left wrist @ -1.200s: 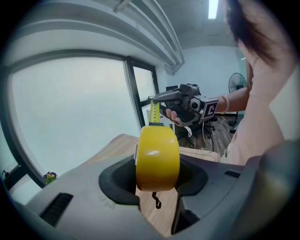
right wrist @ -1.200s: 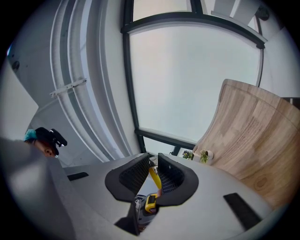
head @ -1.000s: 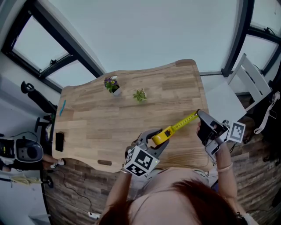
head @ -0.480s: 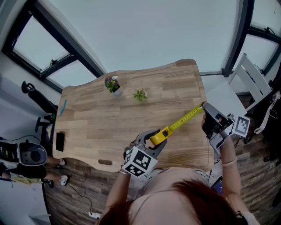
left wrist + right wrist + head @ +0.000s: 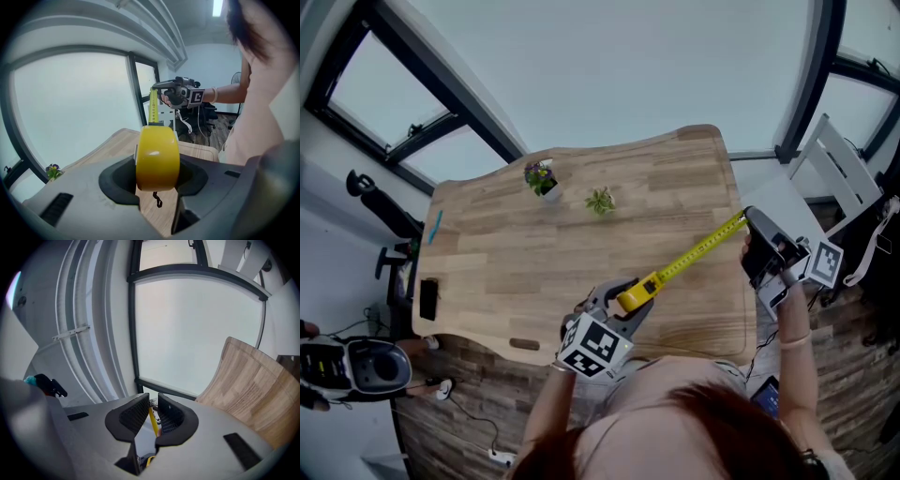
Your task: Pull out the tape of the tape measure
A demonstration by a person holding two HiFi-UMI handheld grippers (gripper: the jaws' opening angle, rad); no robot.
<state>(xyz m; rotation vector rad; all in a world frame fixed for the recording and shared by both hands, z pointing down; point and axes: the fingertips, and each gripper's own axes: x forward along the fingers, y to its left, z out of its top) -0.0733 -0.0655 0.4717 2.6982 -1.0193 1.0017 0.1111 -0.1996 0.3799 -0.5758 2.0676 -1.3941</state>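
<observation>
While the left gripper [image 5: 617, 302] has jaws clamped on the yellow tape measure [image 5: 637, 293] over the table [image 5: 516, 272], the right gripper [image 5: 748, 221] has jaws pinching the extended tape [image 5: 698, 251].

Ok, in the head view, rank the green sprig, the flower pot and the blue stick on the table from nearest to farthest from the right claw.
1. The green sprig, mid-way along the table toward its far edge, is nearest the right claw.
2. The flower pot, just left of the sprig.
3. The blue stick, at the table's left end, is farthest.
</observation>
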